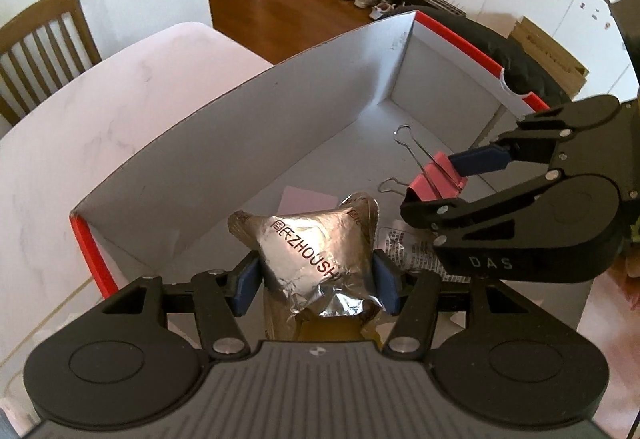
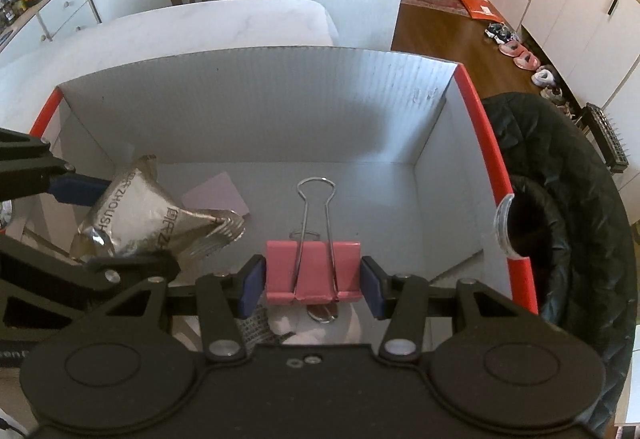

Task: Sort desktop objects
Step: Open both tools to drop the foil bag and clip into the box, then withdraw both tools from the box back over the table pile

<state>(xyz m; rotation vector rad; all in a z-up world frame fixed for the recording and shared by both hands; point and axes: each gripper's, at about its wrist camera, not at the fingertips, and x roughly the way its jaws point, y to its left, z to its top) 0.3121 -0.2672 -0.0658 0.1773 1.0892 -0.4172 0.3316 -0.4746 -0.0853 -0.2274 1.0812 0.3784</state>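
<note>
Big pale marble bench (image 1: 100, 111) fills the frame, and sitting on it is the white cardboard box (image 1: 312, 95) with red-edged walls, open at the top. A dark puffy jacket (image 2: 568, 207) is bunched just beside the box's right wall.

Both sets of tongs are over the box, side by side. The left tongs (image 1: 316, 279) are closed in on a crinkled foil packet (image 1: 308, 259), blue pads (image 1: 248, 285) pressed against both sides of it, the packet bulging up between them above the box interior. From the right wrist view that same packet sits left of centre, pinched and tilted, its sealed end pointing toward the middle of the box.

The right tongs (image 2: 314, 281) are clamped on a pink binder clip (image 2: 314, 271), one blue pad against each end of the pink body. Its silver wire handles reach forward, away from the tongs. From the left wrist view the clip hangs above the box floor, near the right wall.

Down on the box floor, a pale lilac note sheet (image 2: 218, 197) lies flat behind the packet. Something printed lies low beside the packet on the right in the left view; too hidden to make out.
</note>
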